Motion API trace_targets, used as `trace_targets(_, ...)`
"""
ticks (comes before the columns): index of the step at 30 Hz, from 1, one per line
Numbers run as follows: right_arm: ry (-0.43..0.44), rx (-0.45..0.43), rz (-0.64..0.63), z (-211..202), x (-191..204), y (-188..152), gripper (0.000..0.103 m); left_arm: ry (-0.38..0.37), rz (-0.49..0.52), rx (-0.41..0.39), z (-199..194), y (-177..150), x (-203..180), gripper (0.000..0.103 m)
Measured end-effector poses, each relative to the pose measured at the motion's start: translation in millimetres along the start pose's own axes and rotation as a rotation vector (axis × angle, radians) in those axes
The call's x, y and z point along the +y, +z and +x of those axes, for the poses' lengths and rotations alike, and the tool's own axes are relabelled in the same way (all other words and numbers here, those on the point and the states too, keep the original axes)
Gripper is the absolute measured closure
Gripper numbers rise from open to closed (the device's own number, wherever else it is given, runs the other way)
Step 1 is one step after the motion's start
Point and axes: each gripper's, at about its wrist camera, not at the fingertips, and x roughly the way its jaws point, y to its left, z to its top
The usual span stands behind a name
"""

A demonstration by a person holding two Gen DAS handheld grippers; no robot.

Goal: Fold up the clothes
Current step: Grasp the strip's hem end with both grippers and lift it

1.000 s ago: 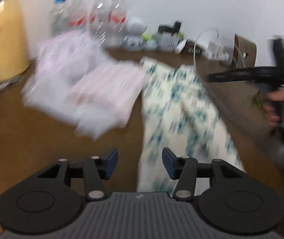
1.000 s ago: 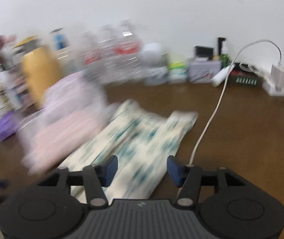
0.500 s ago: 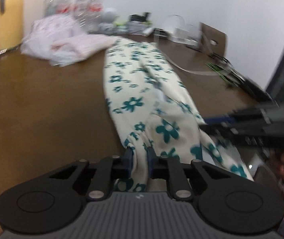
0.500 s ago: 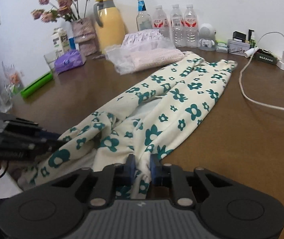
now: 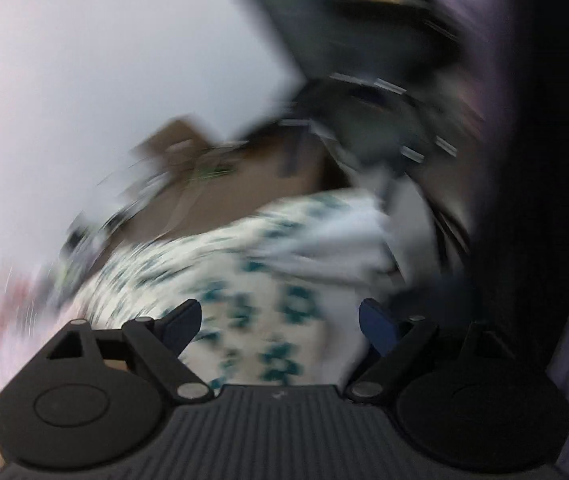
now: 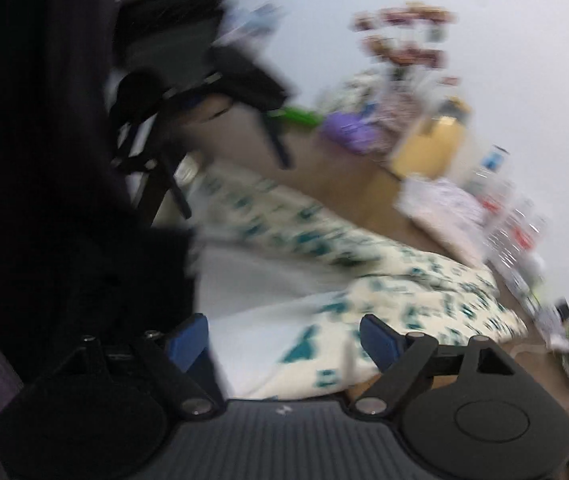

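Both views are heavily motion-blurred. A cream garment with teal flowers [image 5: 244, 280] lies across the brown table, its white inner side showing near the front edge. My left gripper [image 5: 280, 322] is open above the cloth with nothing between its blue pads. The same flowered garment [image 6: 384, 280] spreads from lower middle toward the right in the right wrist view. My right gripper [image 6: 284, 336] is open over its near edge, holding nothing. The left gripper [image 6: 188, 96] shows there as a dark blurred shape at upper left.
A person's dark clothing [image 6: 44, 160] fills the left of the right wrist view. At the table's far side stand a yellow jug [image 6: 428, 148], flowers [image 6: 400, 40], a purple pack [image 6: 348, 132], water bottles [image 6: 516, 220] and a pale folded pile [image 6: 440, 200]. A cardboard piece [image 5: 176, 140] stands by the wall.
Both grippers were shut on the garment's near edge half a second ago; both have let go and stand open now. Both cameras have swung sharply, blurring the views.
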Motion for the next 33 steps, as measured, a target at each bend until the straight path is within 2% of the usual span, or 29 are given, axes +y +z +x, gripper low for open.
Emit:
trace_targets(1,-0.018,0.021,-0.036,6.8,5.2,-2.1,0.022,-0.003,0.080,0.021,6.5,-2.1,-8.1,0.015)
trace_targets(3,-0.054,0.026,-0.063,14.5,7.9,-2.2,0.025,0.024,0.172,0.076,20.8,-9.2,-19.5,0.015)
trace_targets(4,-0.072,0.027,-0.074,18.1,8.9,-2.0,0.037,0.027,0.145,0.086,24.0,-8.6,-15.9,0.015)
trace_targets(5,-0.090,0.028,-0.085,21.8,9.9,-1.8,0.058,0.030,0.118,0.097,27.2,-8.1,-12.3,0.018)
trace_targets(6,-0.108,0.029,-0.096,25.4,10.9,-1.6,0.070,0.033,0.092,0.107,30.4,-7.6,-8.8,0.039)
trace_targets(7,-0.086,0.017,-0.063,24.2,4.9,1.3,0.086,0.035,0.065,0.117,33.6,-7.0,-5.2,0.059)
trace_targets(8,-0.055,0.002,-0.021,21.9,-2.5,4.7,0.093,0.038,0.039,0.127,36.8,-6.5,-1.6,0.069)
trace_targets(9,-0.023,-0.006,0.015,19.1,-9.8,7.7,0.094,0.040,0.010,0.136,39.9,-6.0,2.6,0.083)
trace_targets(11,0.062,0.002,0.077,12.8,-24.5,12.3,0.098,-0.012,-0.110,0.102,44.2,-3.4,42.1,0.096)
trace_targets(12,0.125,0.004,0.114,8.0,-33.1,14.6,0.098,-0.038,-0.171,0.085,46.3,-2.2,61.8,0.098)
trace_targets(14,0.250,-0.056,0.210,-5.1,-62.3,18.7,0.098,-0.090,-0.292,0.051,50.6,0.4,101.2,0.098)
trace_targets(16,0.280,-0.146,0.319,-14.8,-104.9,19.3,0.098,-0.142,-0.412,0.016,54.8,2.9,140.6,0.097)
trace_targets(18,0.255,-0.190,0.439,-11.2,-155.7,14.5,0.098,-0.194,-0.533,-0.019,59.1,5.4,180.1,0.097)
trace_targets(21,0.141,-0.128,0.657,28.0,-237.3,-0.5,0.097,-0.270,-0.715,-0.071,66.1,8.8,239.3,0.096)
trace_targets(23,0.102,-0.051,0.784,66.9,-269.8,-13.1,0.086,-0.189,-0.917,-0.037,104.4,-7.9,279.9,0.090)
trace_targets(25,0.038,0.040,0.925,105.1,-293.9,-27.6,0.065,-0.089,-1.198,0.050,143.8,-36.9,306.7,0.056)
trace_targets(27,-0.022,0.099,0.980,112.8,-302.4,-41.7,0.064,-0.010,-1.337,0.083,152.2,-60.1,319.7,0.051)
trace_targets(28,-0.058,0.070,0.996,101.5,-302.3,-47.3,0.062,0.016,-1.377,0.075,145.0,-69.8,322.1,0.046)
trace_targets(29,-0.092,0.031,1.011,88.4,-301.7,-52.7,0.054,0.057,-1.396,0.071,131.1,-74.9,318.2,0.040)
trace_targets(30,-0.119,-0.019,1.065,72.3,-300.0,-60.6,0.048,0.098,-1.414,0.067,117.2,-79.9,314.4,0.022)
trace_targets(31,-0.144,-0.073,1.128,55.6,-298.0,-69.0,0.036,0.138,-1.431,0.063,103.5,-84.6,310.3,0.014)
trace_targets(32,-0.120,-0.110,1.193,50.3,-290.7,-74.9,0.030,0.149,-1.423,0.068,95.8,-80.8,299.8,0.014)
trace_targets(33,-0.085,-0.145,1.258,47.4,-282.2,-80.2,0.029,0.161,-1.414,0.075,88.7,-76.6,289.6,0.014)
